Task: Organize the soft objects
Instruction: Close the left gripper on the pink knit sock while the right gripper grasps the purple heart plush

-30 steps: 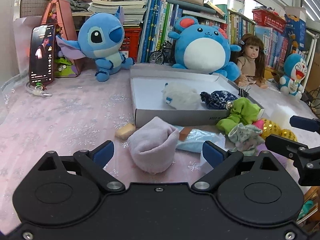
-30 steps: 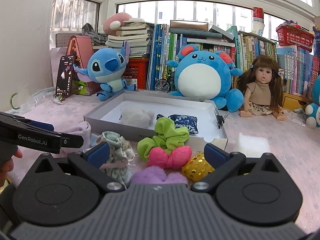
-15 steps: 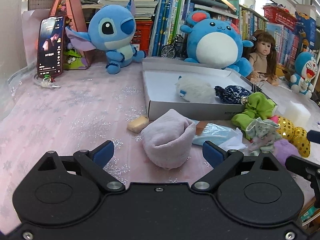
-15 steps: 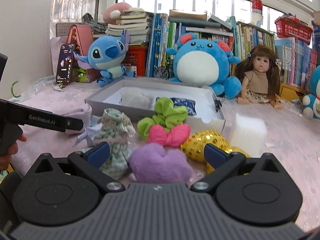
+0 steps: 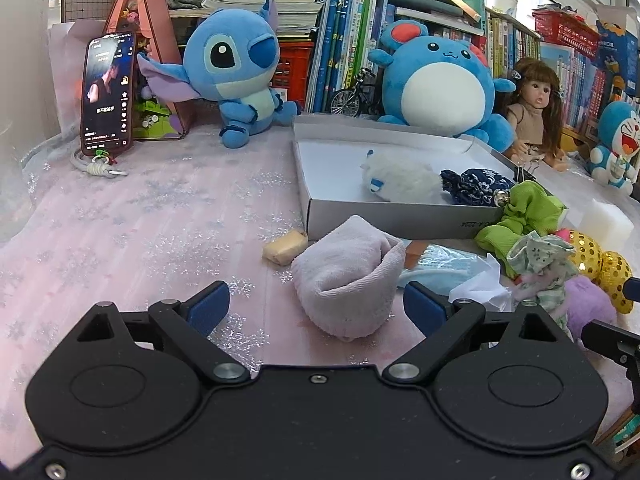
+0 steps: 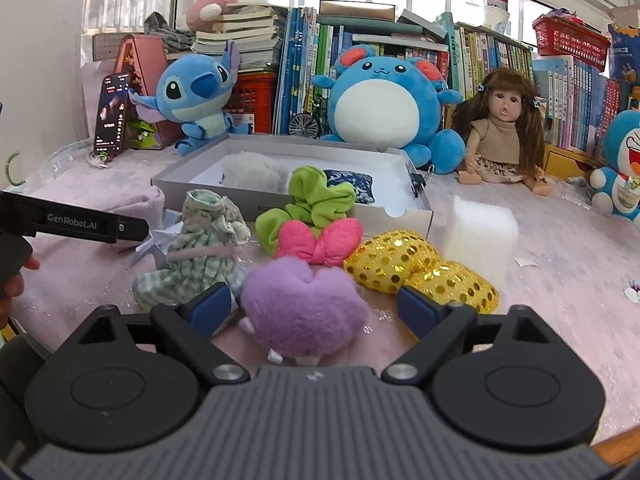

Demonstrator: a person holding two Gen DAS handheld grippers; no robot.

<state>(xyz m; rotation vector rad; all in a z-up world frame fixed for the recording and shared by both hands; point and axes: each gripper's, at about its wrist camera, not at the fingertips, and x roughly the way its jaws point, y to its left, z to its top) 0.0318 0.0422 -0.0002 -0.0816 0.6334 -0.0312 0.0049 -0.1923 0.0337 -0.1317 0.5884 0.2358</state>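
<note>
Lilac terry cloth, a rolled towel (image 5: pixel 347 280), sits between the blue pads of the left gripper (image 5: pixel 316 306); the jaws stand wide and are closing, with neither pad touching it. The right gripper (image 6: pixel 314 306) straddles a fuzzy purple heart (image 6: pixel 302 312) the same way, jaws wide and closing; I cannot tell whether its left pad brushes the fur.

Just beyond the heart lie a pink bow (image 6: pixel 318 240), a crumpled green scrunchie (image 6: pixel 316 204), a gold sequinned cushion (image 6: pixel 420 272), a checked cloth doll (image 6: pixel 200 256) and a white foam block (image 6: pixel 480 232), packed close together.

Behind them a shallow white cardboard box (image 5: pixel 384 220) holds a white fluffy toy (image 5: pixel 400 178) and a navy patterned pouch (image 5: pixel 476 186); its near wall stands close behind the towel. A small tan block (image 5: pixel 284 246) lies left of the towel. The pink tablecloth (image 5: pixel 140 232) to the left is bare up to the phone (image 5: pixel 106 94).
</note>
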